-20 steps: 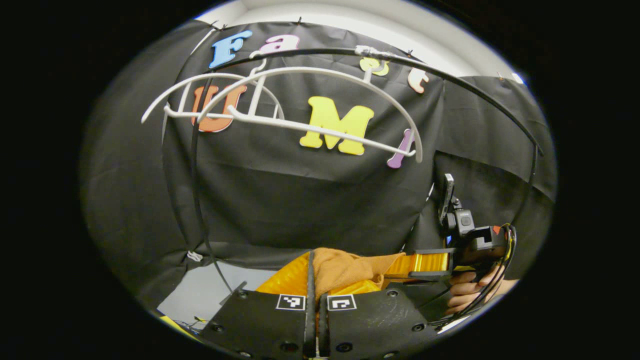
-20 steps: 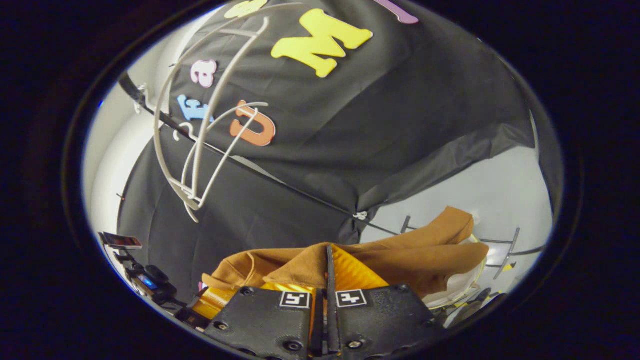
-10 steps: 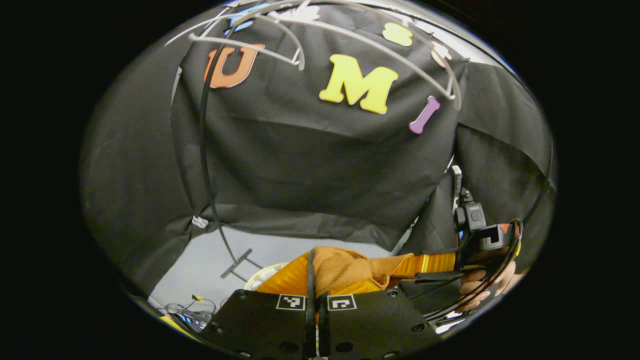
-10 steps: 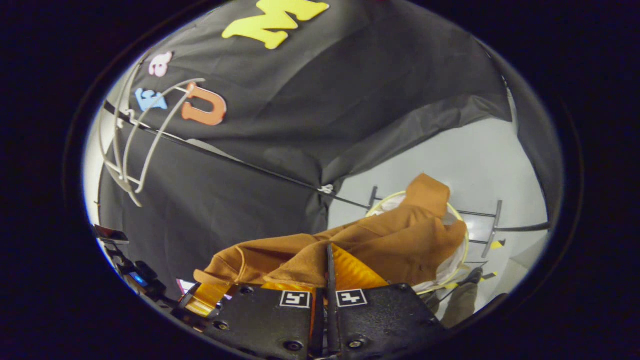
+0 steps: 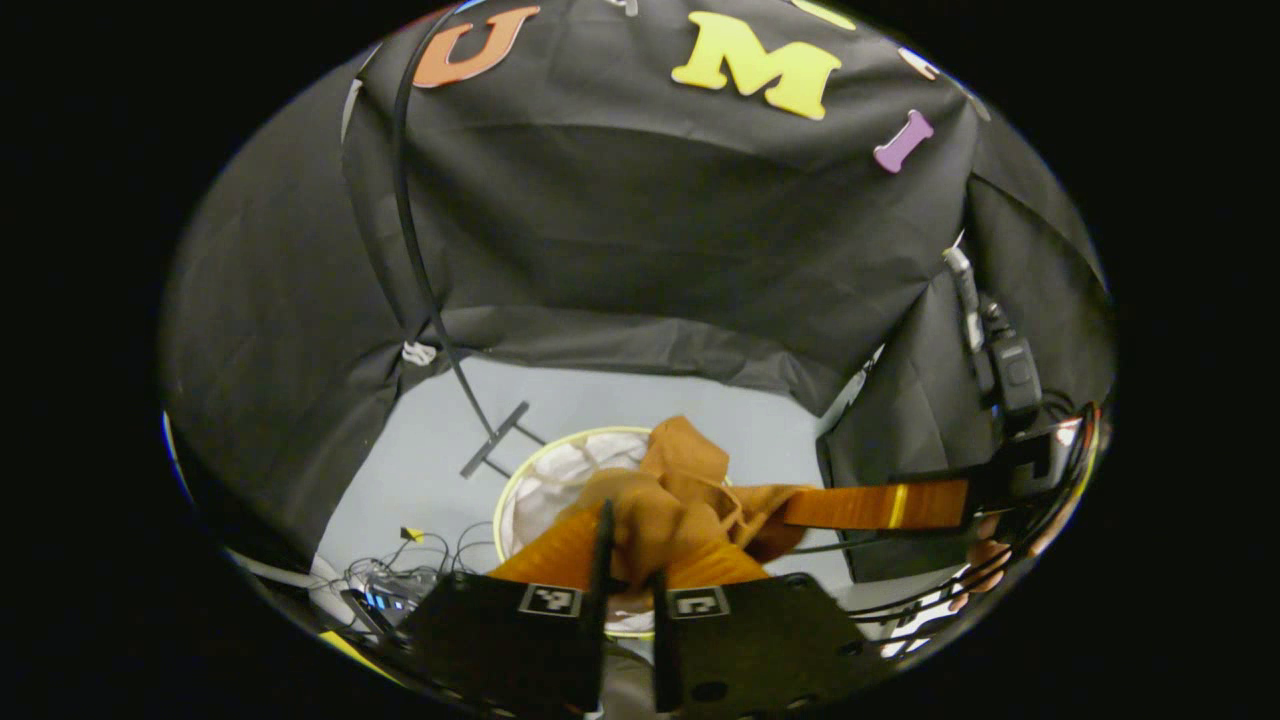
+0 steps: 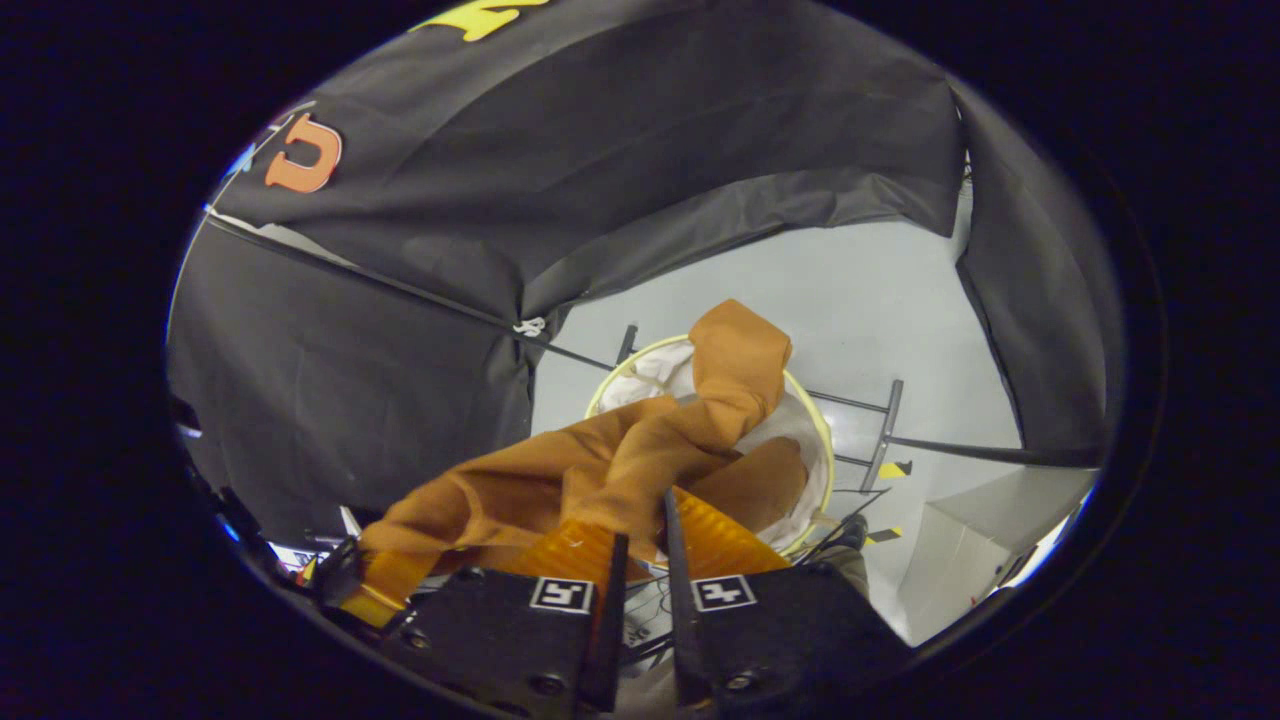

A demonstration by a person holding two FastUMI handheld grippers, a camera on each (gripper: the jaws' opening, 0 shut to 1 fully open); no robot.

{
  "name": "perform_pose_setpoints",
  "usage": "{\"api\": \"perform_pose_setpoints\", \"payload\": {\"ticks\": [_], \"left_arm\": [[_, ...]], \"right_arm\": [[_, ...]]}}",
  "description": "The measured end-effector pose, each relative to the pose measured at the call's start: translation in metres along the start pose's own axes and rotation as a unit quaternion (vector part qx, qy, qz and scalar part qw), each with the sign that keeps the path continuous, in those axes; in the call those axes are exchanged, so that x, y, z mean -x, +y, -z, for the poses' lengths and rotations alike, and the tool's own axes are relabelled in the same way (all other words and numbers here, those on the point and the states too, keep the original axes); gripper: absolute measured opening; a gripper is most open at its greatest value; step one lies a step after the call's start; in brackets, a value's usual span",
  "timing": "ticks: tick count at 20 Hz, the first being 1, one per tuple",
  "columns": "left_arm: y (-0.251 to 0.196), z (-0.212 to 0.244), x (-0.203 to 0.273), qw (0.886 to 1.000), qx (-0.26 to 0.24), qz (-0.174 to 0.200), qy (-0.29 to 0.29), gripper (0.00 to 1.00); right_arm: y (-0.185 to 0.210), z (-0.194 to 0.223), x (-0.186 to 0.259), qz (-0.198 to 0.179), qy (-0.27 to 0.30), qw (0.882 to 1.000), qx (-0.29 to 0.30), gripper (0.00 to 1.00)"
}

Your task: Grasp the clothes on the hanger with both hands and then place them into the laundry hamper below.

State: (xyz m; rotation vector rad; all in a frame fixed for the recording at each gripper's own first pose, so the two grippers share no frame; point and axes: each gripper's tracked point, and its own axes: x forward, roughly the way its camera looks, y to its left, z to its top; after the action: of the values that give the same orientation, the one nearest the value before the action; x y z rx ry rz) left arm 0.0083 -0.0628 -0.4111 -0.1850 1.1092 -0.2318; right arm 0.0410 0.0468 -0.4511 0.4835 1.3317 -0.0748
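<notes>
Your left gripper [image 5: 628, 545] & right gripper [image 6: 640, 535] each have fingers slightly apart w/ brown garment [image 6: 620, 450] bunched between, draped over the hamper [image 6: 812, 420]. It's soft, light, floppy, so I'd keep hold at the 2 bunched folds; loose ends may catch the rim.

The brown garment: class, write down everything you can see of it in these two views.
The brown garment is soft, matte, knit-looking cloth, bunched and creased. It hangs over the round laundry hamper, one folded end drooping into the white-lined opening. The left tongs and the right tongs have it between their fingers, which look slightly parted. In the left gripper view it is crumpled above the hamper's rim.
</notes>
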Motion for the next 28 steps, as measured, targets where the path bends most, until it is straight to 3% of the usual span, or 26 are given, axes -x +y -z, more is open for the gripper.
{"api": "perform_pose_setpoints", "payload": {"ticks": [2,3,6,7,9,14,19,22,26,27,28], "left_arm": [[0.001,0.008,-0.008,1.0,0.007,-0.001,0.017,0.58],[0.003,0.007,-0.009,1.0,0.007,-0.003,0.017,0.46],[0.007,0.004,0.004,1.0,0.011,-0.014,0.009,0.94],[0.008,0.001,0.013,1.0,0.013,-0.018,0.003,0.94],[0.013,-0.011,0.027,0.999,0.012,-0.032,-0.012,1.0],[0.011,-0.054,0.076,0.995,-0.006,-0.054,-0.079,0.98],[0.005,-0.093,0.133,0.984,-0.022,-0.056,-0.169,1.0],[0.0,-0.12,0.174,0.968,-0.044,-0.068,-0.238,0.97],[-0.019,-0.152,0.244,0.935,-0.071,-0.075,-0.338,0.97],[-0.025,-0.158,0.263,0.926,-0.077,-0.075,-0.362,0.92],[-0.036,-0.16,0.278,0.917,-0.079,-0.077,-0.383,1.0]], "right_arm": [[-0.008,-0.004,0.007,0.018,-0.014,0.999,0.031,0.42],[-0.01,-0.007,0.011,0.03,-0.023,0.998,0.048,0.5],[-0.018,-0.018,0.023,0.069,-0.055,0.991,0.097,0.68],[-0.021,-0.022,0.025,0.078,-0.069,0.988,0.11,0.74],[-0.025,-0.03,0.042,0.085,-0.1,0.983,0.127,0.74],[-0.007,-0.053,0.103,0.077,-0.177,0.968,0.157,0.74],[0.026,-0.071,0.17,0.053,-0.278,0.941,0.186,0.74],[0.047,-0.077,0.212,0.025,-0.332,0.924,0.187,0.74],[0.065,-0.087,0.271,-0.002,-0.422,0.884,0.201,0.73],[0.069,-0.086,0.275,-0.006,-0.442,0.873,0.206,0.73],[0.072,-0.086,0.282,-0.008,-0.458,0.864,0.209,0.74]]}}
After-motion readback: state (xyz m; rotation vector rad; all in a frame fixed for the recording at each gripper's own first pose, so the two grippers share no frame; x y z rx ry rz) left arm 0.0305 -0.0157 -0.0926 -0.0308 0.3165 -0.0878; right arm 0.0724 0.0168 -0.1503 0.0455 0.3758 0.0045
